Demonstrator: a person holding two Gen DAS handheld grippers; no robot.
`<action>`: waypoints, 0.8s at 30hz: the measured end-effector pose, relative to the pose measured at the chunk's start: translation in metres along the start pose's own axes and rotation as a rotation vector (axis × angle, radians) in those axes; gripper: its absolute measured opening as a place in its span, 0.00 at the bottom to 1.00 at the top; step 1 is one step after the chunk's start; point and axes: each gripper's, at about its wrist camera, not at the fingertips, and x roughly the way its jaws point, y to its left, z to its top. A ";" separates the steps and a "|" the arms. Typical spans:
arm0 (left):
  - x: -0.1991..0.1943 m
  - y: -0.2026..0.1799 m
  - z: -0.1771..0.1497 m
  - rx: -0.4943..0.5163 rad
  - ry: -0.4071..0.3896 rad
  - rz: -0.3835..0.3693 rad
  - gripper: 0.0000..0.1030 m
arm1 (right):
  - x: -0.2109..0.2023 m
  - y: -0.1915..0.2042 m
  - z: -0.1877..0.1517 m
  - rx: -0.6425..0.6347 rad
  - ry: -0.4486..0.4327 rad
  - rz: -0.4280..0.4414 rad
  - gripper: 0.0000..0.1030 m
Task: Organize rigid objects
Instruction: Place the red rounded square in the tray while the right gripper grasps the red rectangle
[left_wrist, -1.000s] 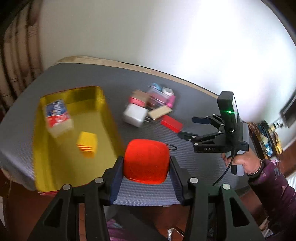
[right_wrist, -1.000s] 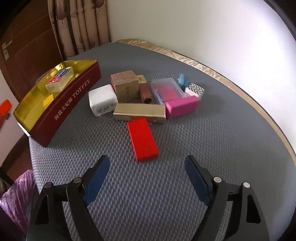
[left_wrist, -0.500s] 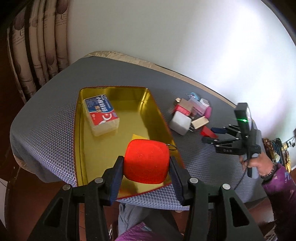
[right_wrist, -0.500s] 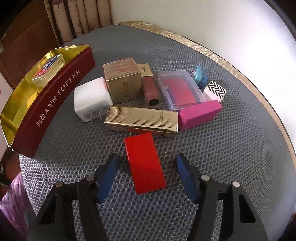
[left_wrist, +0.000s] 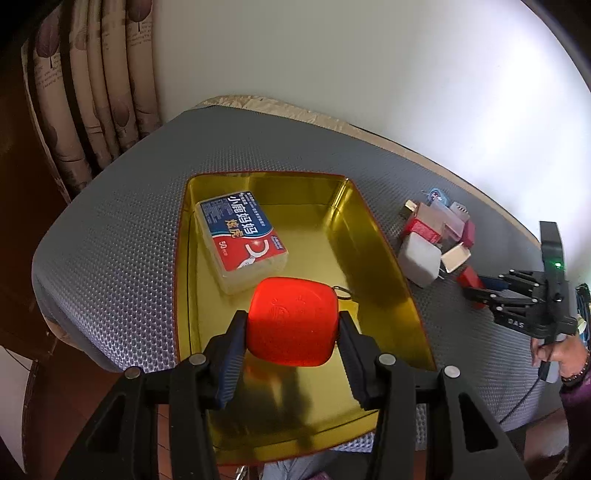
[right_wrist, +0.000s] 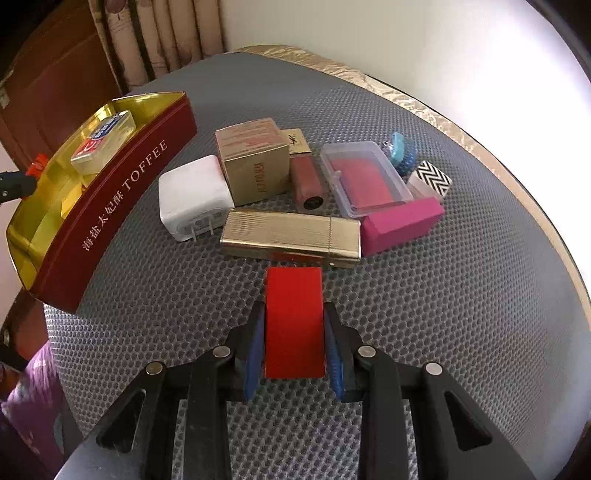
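Here the table (right_wrist: 461, 295) wears a grey mat with a raised honeycomb weave, edged in gold cloth at the far side. The left gripper (left_wrist: 291, 338), tilted steeply down, clamps a glossy red case (left_wrist: 293, 325) with rounded corners and a small metal ring, holding it over the near part of the toffee tin (left_wrist: 376, 243). That tin is shallow and rectangular, mirror-gold inside and dark red outside with pale lettering; a clear plastic floss-pick box (left_wrist: 242, 236) with a blue and red label lies at its far left. The right gripper (right_wrist: 293, 341), gripped by a hand (left_wrist: 557, 352) in a purple sleeve, also points down; its jaws have just been closing and the blue pads now press the long sides of a flat matte red box (right_wrist: 293, 317) lying on the mat. Just beyond sit a ribbed gold case (right_wrist: 291, 236), a white charger (right_wrist: 192, 195), a cardboard cube (right_wrist: 253, 162), a clear lidded box (right_wrist: 364, 177) and a magenta block (right_wrist: 402, 223).
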 end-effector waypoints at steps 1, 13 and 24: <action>0.002 0.001 0.000 -0.001 0.002 0.000 0.47 | -0.001 -0.001 -0.001 0.004 -0.001 0.000 0.26; 0.015 0.008 0.000 -0.022 0.023 0.026 0.47 | -0.020 -0.009 -0.012 0.094 -0.045 0.016 0.26; 0.028 0.018 0.002 -0.045 0.042 0.049 0.47 | -0.032 -0.006 -0.017 0.145 -0.080 0.042 0.26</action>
